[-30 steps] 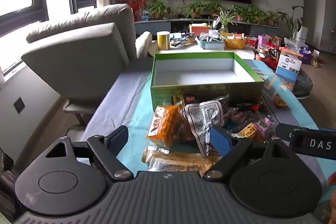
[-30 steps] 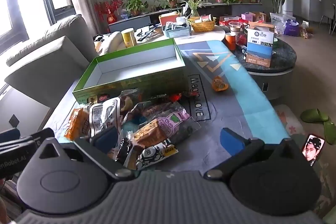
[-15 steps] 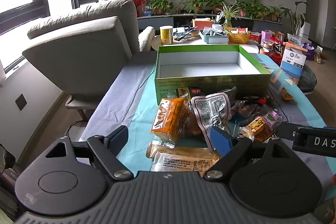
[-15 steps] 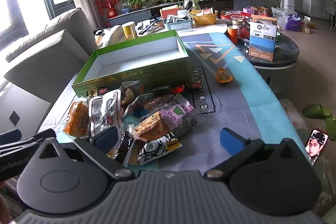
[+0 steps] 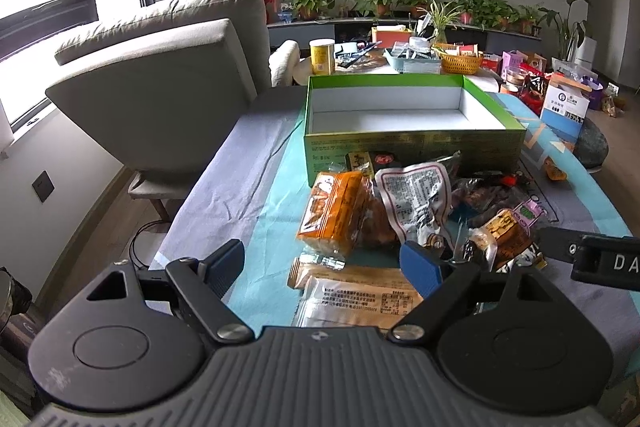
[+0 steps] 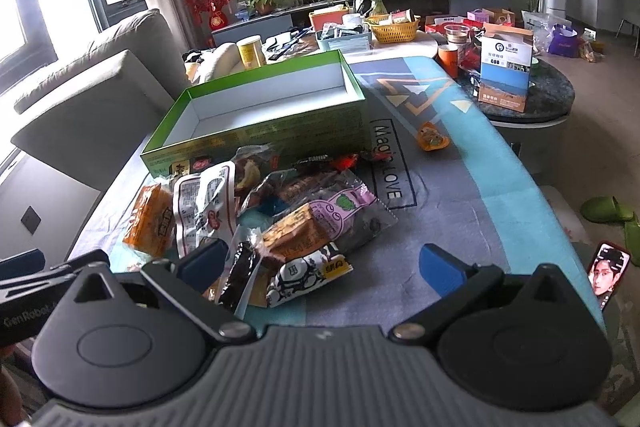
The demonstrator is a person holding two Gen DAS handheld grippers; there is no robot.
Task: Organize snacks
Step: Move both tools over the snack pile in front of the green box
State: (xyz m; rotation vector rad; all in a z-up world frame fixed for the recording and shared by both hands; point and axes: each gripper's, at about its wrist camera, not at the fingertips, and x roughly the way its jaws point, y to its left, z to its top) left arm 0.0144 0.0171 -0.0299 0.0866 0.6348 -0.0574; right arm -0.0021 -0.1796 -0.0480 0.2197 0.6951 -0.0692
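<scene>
A heap of snack packets lies on the table mat [image 6: 460,195] in front of an empty green box [image 5: 412,119] [image 6: 272,107] with a white inside. The heap includes an orange packet [image 5: 336,215] [image 6: 150,223], a white printed packet [image 5: 416,203] [image 6: 200,203], a purple-labelled bag [image 6: 340,207] and beige packets [image 5: 352,291] nearest the front. My left gripper [image 5: 320,267] hovers open over the beige packets and touches nothing. Over the heap's right side, my right gripper [image 6: 322,265] is open too, with packets below its fingers. Each gripper shows at the edge of the other's view.
A lone orange snack [image 6: 432,139] lies on the mat right of the box. A grey armchair [image 5: 160,87] stands left of the table. On the right, a round dark side table [image 6: 552,95] carries a blue-white carton [image 6: 506,75]. A phone [image 6: 608,271] lies at the near right edge.
Both views have drifted only slightly against the heap. Both grippers stay open, and no packet has moved.
</scene>
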